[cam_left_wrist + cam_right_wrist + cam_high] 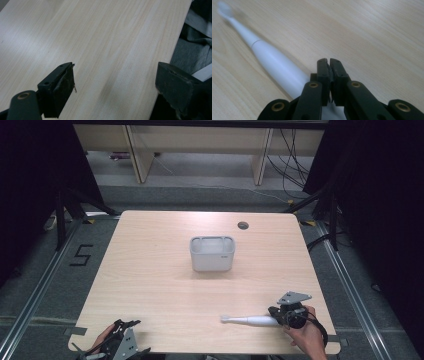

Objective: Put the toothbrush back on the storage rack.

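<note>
The toothbrush (250, 320) lies flat near the table's (150, 285) front edge, head pointing left, well short of the white cup (212, 253) at the centre; the right gripper (329, 61) sits over its handle end with jaws pressed together and nothing between them, the handle passing beneath; the left gripper (113, 82) rests open at the front left corner, holding nothing; the risk is that clenched jaws nudge the round handle, rolling or skidding it toward the edge instead of grasping it.
</note>
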A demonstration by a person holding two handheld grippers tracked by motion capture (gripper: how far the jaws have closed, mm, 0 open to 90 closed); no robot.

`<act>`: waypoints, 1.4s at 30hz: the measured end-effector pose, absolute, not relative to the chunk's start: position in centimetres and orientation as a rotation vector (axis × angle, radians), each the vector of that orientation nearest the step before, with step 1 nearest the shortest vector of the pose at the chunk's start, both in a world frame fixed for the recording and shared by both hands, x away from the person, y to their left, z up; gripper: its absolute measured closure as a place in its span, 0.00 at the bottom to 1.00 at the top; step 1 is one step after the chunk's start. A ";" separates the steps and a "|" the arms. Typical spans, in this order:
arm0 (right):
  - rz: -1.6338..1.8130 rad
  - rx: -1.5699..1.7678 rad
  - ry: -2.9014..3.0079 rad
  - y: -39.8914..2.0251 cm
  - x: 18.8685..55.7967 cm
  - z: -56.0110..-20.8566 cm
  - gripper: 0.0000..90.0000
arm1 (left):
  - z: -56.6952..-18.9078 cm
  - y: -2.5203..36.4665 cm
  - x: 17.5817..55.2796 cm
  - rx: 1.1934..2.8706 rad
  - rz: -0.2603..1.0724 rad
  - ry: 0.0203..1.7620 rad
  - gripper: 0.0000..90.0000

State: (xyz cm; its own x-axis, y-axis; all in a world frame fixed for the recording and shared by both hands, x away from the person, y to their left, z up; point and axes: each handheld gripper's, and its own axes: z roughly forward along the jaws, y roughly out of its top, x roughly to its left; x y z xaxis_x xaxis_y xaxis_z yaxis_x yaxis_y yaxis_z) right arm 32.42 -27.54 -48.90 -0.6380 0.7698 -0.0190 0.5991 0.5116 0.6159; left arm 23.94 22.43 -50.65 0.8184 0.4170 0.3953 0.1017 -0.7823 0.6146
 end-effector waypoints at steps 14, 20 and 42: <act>0.835 1.171 2.463 -27.7 31.2 -48.5 0.93 | -50.7 22.4 24.0 2.409 0.700 0.380 0.17; 0.839 1.212 2.451 -27.1 30.9 -47.3 0.83 | -50.7 22.4 24.0 2.414 0.700 0.379 0.17; 0.636 1.109 2.598 -24.3 32.1 -46.8 0.63 | -50.8 22.4 24.0 2.412 0.699 0.381 0.17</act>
State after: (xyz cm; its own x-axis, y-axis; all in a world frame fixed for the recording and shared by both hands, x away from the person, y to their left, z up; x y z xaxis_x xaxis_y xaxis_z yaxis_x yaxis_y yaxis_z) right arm 32.07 -24.25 -46.84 -0.6808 0.7306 -0.0530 0.6234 0.6159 0.4817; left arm 24.02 22.43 -50.79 0.8208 0.4153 0.3921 0.1040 -0.7837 0.6124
